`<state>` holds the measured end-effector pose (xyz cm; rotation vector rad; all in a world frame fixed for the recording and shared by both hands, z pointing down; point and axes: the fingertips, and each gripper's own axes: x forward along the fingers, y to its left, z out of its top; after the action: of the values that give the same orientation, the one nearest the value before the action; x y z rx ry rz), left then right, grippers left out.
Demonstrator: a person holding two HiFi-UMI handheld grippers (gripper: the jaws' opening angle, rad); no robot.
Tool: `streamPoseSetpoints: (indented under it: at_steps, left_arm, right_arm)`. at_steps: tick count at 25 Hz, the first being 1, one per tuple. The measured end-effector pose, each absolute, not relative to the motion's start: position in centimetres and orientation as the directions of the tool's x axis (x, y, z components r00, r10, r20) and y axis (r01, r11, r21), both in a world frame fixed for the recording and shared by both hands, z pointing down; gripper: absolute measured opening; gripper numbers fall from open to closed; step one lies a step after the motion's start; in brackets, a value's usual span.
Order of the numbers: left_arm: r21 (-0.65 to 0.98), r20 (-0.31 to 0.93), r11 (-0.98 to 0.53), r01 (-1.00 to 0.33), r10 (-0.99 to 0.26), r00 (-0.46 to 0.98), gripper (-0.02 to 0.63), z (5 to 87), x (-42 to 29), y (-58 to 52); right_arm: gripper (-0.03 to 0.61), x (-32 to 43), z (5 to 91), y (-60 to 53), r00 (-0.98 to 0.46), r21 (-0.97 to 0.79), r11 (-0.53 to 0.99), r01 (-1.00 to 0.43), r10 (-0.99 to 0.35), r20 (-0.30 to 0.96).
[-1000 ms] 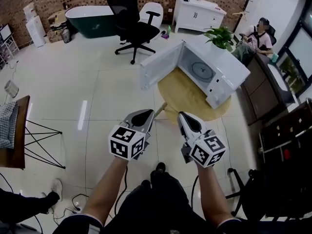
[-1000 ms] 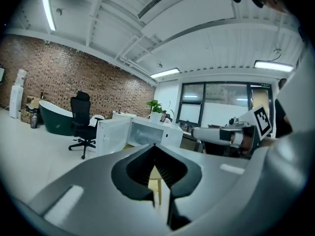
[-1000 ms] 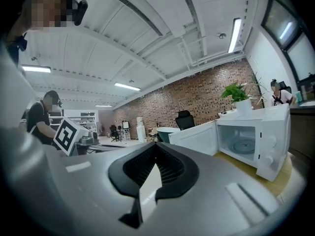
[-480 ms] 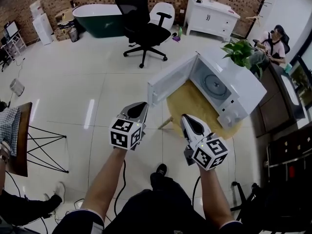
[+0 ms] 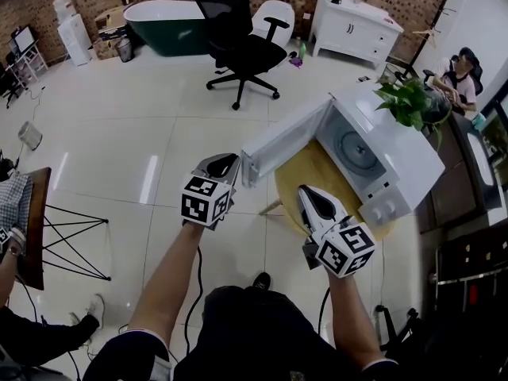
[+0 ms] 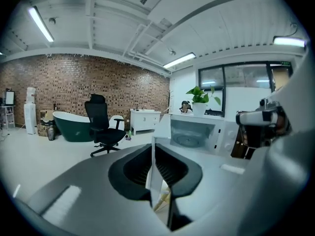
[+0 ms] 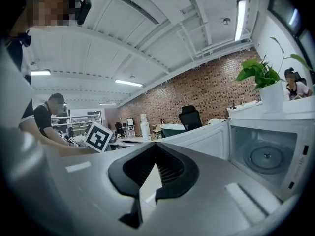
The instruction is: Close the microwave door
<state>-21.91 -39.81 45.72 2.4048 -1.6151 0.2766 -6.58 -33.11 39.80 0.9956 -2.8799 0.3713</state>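
A white microwave [image 5: 393, 169] stands on a round wooden table [image 5: 305, 173] with its door [image 5: 282, 143] swung wide open to the left. The turntable shows inside the cavity. My left gripper [image 5: 223, 162] is shut, and its tips sit just left of the door's free edge. In the left gripper view the door [image 6: 153, 173] shows edge-on straight beyond the left gripper [image 6: 160, 205]. My right gripper [image 5: 311, 198] is shut and hangs over the table's near rim, below the door. The right gripper view has the open cavity [image 7: 266, 154] to the right of the right gripper [image 7: 145, 200].
A potted plant [image 5: 409, 101] stands on top of the microwave. A black office chair [image 5: 238, 38], a green bathtub [image 5: 163, 14] and a white cabinet [image 5: 353, 26] stand further back. A person [image 5: 460, 74] sits at the far right. A small table [image 5: 32, 221] is at the left.
The microwave has drawn nearer in the view. My left gripper has moved up and right to the door's free edge. The right gripper has stayed low by the table.
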Motion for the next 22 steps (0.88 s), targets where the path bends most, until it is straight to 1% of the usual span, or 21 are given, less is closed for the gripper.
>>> streamPoseSetpoints:
  at_steps: [4, 7, 10, 15, 22]
  left_arm:
    - [0.1, 0.298, -0.391, -0.915, -0.866, 0.402, 0.021, 46.5, -21.8, -40.6]
    - [0.111, 0.29, -0.432, -0.895, -0.847, 0.445, 0.047, 46.4, -21.4, -41.0]
    - [0.109, 0.285, -0.469, -0.876, -0.83, 0.479, 0.055, 46.1, -21.0, -41.3]
    - [0.078, 0.298, -0.515, -0.853, -0.805, 0.513, 0.052, 46.0, -20.1, -41.2]
    - [0.076, 0.3, -0.584, -0.808, -0.759, 0.577, 0.049, 46.2, -17.0, -39.7]
  right_arm:
    - [0.002, -6.7, 39.5, -33.9, -0.778, -0.203, 0.751, -0.628, -0.613, 0.139]
    - [0.002, -6.8, 39.4, -34.0, -0.764, -0.206, 0.736, -0.644, -0.63, 0.139]
    - [0.002, -6.8, 39.3, -33.9, -0.745, -0.208, 0.717, -0.666, -0.652, 0.141]
    - [0.002, -6.1, 39.0, -33.6, -0.708, -0.209, 0.679, -0.704, -0.693, 0.134]
    - [0.002, -4.6, 38.9, -32.6, -0.653, -0.208, 0.624, -0.753, -0.746, 0.127]
